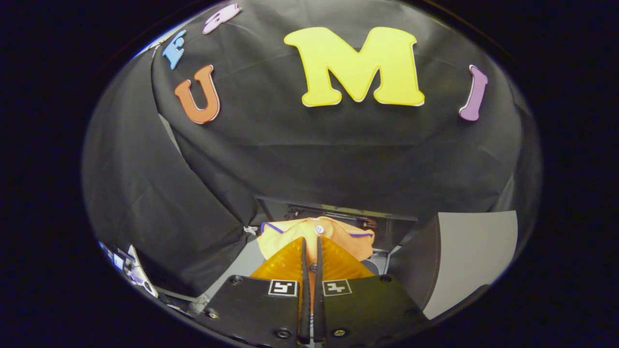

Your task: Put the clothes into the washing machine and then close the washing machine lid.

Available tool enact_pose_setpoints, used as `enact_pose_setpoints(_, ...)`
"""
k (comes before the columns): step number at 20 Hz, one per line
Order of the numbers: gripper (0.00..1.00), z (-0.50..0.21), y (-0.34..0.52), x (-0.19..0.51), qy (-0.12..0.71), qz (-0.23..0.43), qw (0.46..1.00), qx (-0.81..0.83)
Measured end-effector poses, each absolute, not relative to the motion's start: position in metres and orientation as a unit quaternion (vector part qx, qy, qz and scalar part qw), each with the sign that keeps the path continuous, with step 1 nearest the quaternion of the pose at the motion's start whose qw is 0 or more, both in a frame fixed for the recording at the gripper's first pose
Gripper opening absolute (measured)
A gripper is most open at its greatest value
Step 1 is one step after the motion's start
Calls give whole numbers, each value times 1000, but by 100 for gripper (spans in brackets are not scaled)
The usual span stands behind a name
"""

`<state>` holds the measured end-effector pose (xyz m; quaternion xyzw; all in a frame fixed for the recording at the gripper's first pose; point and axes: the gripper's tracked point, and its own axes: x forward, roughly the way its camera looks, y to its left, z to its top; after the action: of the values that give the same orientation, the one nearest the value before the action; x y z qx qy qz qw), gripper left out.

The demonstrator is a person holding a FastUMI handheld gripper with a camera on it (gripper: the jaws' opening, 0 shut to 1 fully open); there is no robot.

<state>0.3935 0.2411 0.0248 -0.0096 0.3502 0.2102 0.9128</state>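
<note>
Black cloth walls close in the booth on all sides. Nearest the camera, the gripper (312, 241) has its two fingers (304, 270) drawn almost together, a thin fold of the orange garment (338, 239) pinched between them. That garment, with dark blue piping and a small white button, bunches up just ahead of the fingertips and drapes down either side of them. Right behind the garment sits the dark top opening of the washing machine (338, 215), a narrow ledge along its back. Beside the garment to the right, a grey panel (471, 256) stands upright, well clear of the fingers.
</note>
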Motion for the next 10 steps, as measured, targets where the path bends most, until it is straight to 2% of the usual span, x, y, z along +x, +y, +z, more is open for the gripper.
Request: enact_pose_setpoints(10,6,-35,248,395,381,206,901,-18)
